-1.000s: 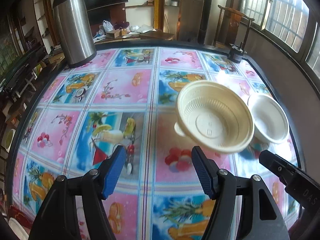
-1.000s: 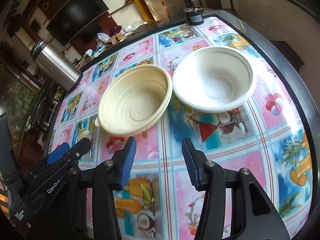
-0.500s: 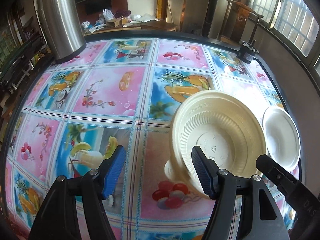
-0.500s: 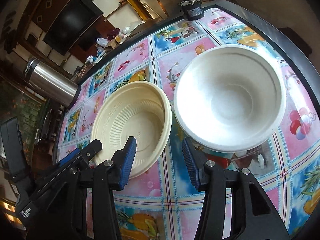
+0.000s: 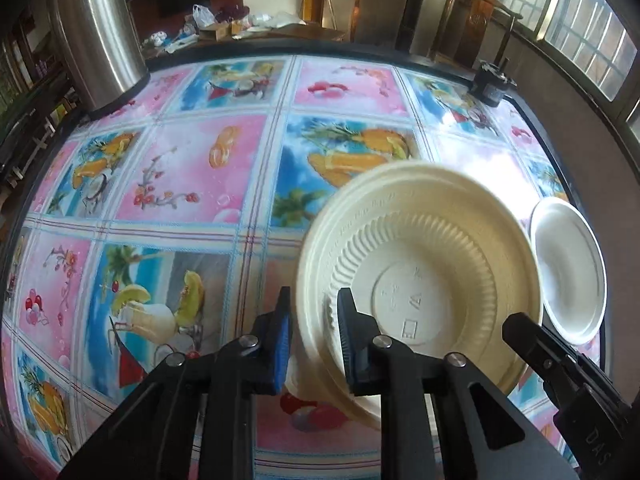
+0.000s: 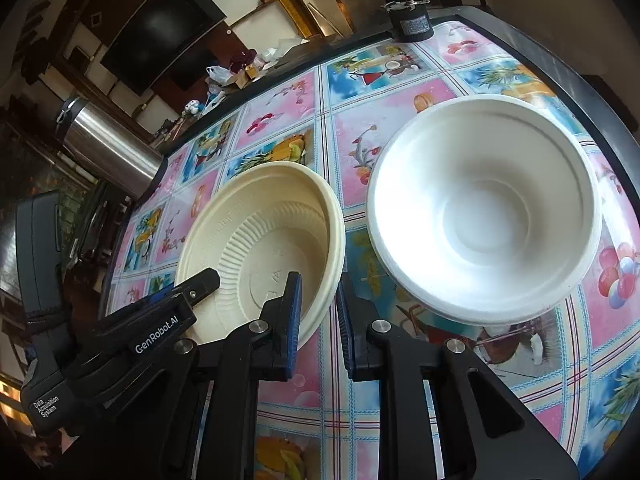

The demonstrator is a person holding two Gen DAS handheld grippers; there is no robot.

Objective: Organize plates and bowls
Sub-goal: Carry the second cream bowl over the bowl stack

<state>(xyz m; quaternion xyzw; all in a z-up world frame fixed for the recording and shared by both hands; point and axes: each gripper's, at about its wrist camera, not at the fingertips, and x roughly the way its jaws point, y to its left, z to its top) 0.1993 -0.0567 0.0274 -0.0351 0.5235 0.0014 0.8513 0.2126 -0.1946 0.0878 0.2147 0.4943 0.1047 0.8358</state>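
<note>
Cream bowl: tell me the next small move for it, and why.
Probably lift the cream bowl slightly and carry it over the white bowl to nest it there. The left gripper and right gripper are each shut on its near rim, and the white bowl sits empty right beside it on the table.
</note>
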